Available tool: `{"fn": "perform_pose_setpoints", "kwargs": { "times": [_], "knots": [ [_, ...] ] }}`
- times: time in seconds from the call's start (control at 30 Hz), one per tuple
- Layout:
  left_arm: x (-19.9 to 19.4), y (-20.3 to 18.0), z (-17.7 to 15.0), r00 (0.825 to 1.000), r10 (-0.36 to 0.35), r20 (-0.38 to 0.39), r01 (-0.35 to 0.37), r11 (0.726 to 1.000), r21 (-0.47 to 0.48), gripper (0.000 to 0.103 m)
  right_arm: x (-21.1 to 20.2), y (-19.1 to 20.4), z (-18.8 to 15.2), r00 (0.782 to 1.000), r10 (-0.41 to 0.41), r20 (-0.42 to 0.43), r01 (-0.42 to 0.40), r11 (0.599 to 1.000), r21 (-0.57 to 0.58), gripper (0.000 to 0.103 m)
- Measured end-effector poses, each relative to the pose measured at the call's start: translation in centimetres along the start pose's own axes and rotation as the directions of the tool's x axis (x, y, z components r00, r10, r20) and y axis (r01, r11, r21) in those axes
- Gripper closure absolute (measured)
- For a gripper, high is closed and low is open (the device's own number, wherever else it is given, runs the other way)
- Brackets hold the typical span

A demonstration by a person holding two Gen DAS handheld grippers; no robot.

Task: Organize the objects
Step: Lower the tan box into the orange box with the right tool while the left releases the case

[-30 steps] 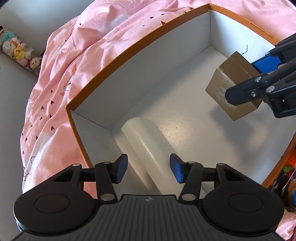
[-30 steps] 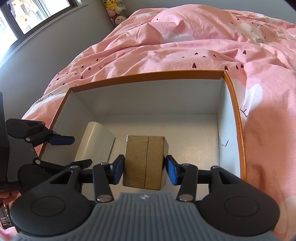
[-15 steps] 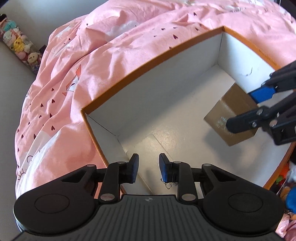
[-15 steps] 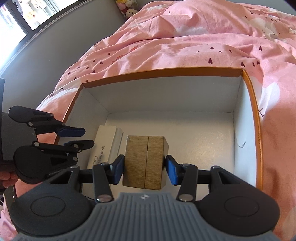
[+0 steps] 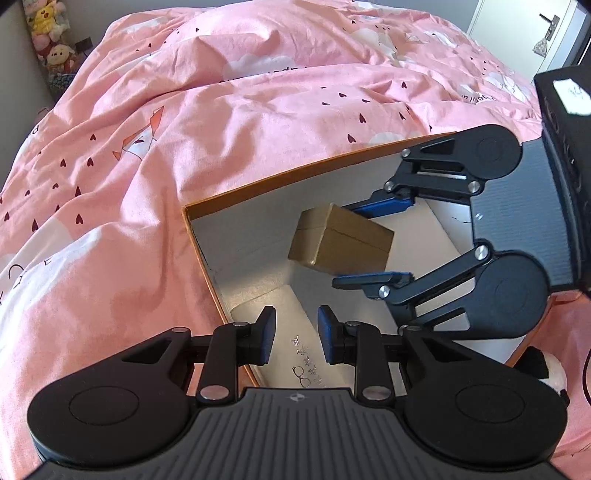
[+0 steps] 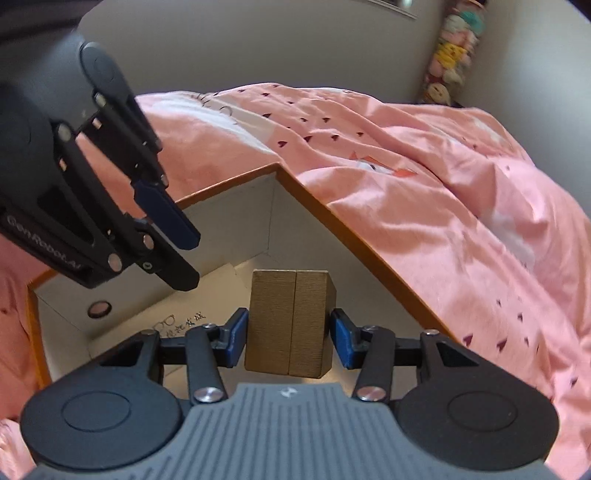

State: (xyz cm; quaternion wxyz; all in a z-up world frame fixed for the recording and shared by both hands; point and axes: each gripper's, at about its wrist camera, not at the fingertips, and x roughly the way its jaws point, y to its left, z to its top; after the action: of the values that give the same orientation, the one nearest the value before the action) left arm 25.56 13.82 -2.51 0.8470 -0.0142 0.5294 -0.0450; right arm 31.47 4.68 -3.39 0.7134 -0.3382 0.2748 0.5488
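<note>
An orange-rimmed cardboard box (image 5: 295,173) (image 6: 332,218) with white walls lies open on the bed. My right gripper (image 6: 286,332) (image 5: 345,246) is shut on a small brown box (image 6: 288,325) (image 5: 340,240) and holds it tilted above the white floor. A long white box (image 5: 288,306) (image 6: 184,317) printed with a glasses drawing lies along the near-left wall. My left gripper (image 5: 297,338) (image 6: 188,258) hovers over that white box, its jaws a narrow gap apart with nothing between them.
A rumpled pink duvet (image 5: 184,110) (image 6: 443,166) surrounds the cardboard box on all sides. Plush toys (image 5: 48,26) (image 6: 454,48) are stacked against the wall behind the bed. A door (image 5: 554,29) shows at the far right.
My left gripper narrowed its jaws, lifted off the white box and drew back. My right gripper rolled and carried the brown box across, closer to the white box and the left gripper.
</note>
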Motion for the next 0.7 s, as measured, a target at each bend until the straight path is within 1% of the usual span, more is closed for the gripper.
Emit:
{"fn": "perform_pose_setpoints", "kwargs": {
  "times": [0.07,0.13,0.23,0.33,0.47,0.57,0.7],
  "knots": [
    [0.1,0.4,0.0,1.0,-0.021,0.008,0.021,1.0,-0.014,0.071,1.1,0.6,0.2,1.0,0.003,0.0,-0.003,0.995,-0.105,0.053],
    [0.2,0.8,0.0,0.999,-0.043,0.013,0.043,0.999,-0.018,0.071,1.9,1.1,0.3,1.0,0.009,0.011,-0.006,0.981,-0.194,0.053],
    [0.5,1.3,0.2,0.999,-0.047,0.01,0.047,0.999,-0.026,0.071,2.8,1.7,0.7,0.999,0.009,0.036,0.002,0.956,-0.294,0.053],
    [0.7,1.8,0.4,0.998,-0.057,0.011,0.058,0.997,-0.049,0.071,3.6,2.2,1.3,0.999,0.03,0.038,-0.015,0.942,-0.335,0.053],
    [1.0,2.0,0.5,0.998,-0.053,0.015,0.054,0.997,-0.058,0.071,4.3,3.1,1.4,0.999,0.015,0.041,0.003,0.915,-0.402,0.054],
    [1.1,2.0,0.6,0.998,-0.055,0.014,0.055,0.996,-0.063,0.071,4.4,3.6,1.2,0.998,-0.026,0.058,0.049,0.893,-0.447,0.047],
    [1.1,1.9,0.6,0.999,-0.047,0.014,0.048,0.997,-0.058,0.071,4.2,3.7,0.8,0.992,-0.089,0.085,0.118,0.881,-0.458,0.046]
  ]
}}
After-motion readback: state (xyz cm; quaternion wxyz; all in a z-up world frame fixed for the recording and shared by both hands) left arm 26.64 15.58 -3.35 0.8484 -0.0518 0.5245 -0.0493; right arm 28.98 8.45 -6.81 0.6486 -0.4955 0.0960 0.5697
